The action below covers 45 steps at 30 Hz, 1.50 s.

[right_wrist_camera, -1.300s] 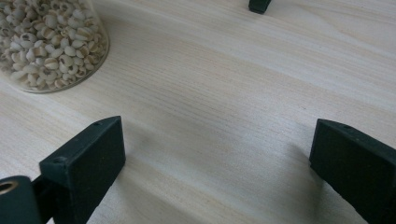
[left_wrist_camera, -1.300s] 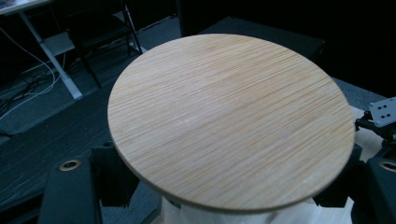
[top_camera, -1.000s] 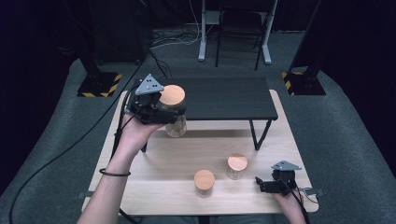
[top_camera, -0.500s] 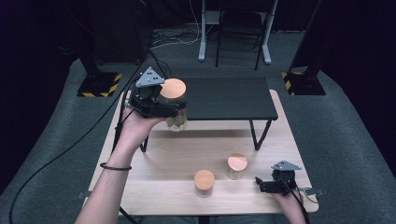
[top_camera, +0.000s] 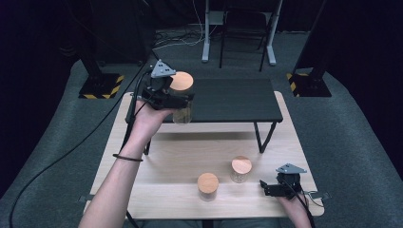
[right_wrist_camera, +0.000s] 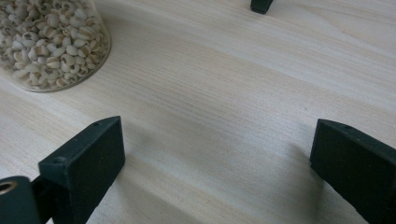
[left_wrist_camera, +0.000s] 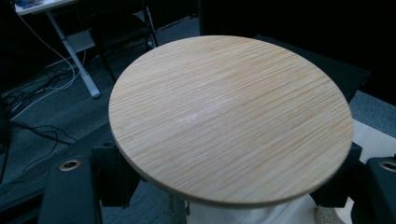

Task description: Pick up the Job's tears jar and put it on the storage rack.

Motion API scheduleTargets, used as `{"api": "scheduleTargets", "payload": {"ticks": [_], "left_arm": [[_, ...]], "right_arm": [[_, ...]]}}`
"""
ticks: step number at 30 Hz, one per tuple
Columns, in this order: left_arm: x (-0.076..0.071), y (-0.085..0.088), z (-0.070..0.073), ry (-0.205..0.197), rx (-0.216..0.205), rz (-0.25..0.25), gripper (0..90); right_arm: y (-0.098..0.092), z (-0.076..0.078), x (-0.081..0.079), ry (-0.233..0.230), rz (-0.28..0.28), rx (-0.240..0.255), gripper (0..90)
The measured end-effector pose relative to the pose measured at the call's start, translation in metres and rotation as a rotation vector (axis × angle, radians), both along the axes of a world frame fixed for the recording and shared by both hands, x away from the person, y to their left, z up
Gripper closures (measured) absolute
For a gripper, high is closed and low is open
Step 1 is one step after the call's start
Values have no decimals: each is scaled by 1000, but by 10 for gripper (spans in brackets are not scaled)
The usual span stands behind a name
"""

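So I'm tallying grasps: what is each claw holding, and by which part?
The left claw grips a wooden-lidded jar by its sides, just below the lid. The right claw holds nothing.

left gripper (top_camera: 183,102) clamped – right gripper (top_camera: 264,186) agape

Black hand-held gripper (top_camera: 183,97), grey triangular plate, dark wristband (top_camera: 127,157).

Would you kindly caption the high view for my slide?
Left tool holds a wooden-lidded jar beside the black shelf; right tool rests open.
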State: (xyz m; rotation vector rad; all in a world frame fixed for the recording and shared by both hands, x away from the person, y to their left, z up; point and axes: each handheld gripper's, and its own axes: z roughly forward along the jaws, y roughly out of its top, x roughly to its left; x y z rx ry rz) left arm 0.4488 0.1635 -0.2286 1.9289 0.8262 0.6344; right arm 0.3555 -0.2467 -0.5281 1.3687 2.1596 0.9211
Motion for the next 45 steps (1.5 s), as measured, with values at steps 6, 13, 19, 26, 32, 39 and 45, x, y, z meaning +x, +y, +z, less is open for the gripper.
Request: {"api": "scheduleTargets", "payload": {"ticks": [6, 13, 19, 26, 32, 39, 45], "left_arm": [[8, -1, 1, -8, -14, 32, 250], [19, -2, -1, 1, -17, 80, 250], [25, 0, -1, 10, -34, 113, 250], [27, 4, -2, 17, -52, 126, 242], [24, 8, 2, 8, -81, 123, 224], [16, 11, 7, 0, -85, 107, 159], [5, 19, 7, 6, -89, 75, 97]], "right_arm": [[0, 0, 0, 0, 2, 0, 24], [0, 0, 0, 0, 2, 1, 24], [0, 0, 0, 0, 3, 1, 24], [0, 0, 0, 0, 3, 0, 24], [0, 0, 0, 0, 3, 0, 24], [1, 0, 0, 1, 3, 0, 24], [1, 0, 0, 0, 3, 0, 24]]}}
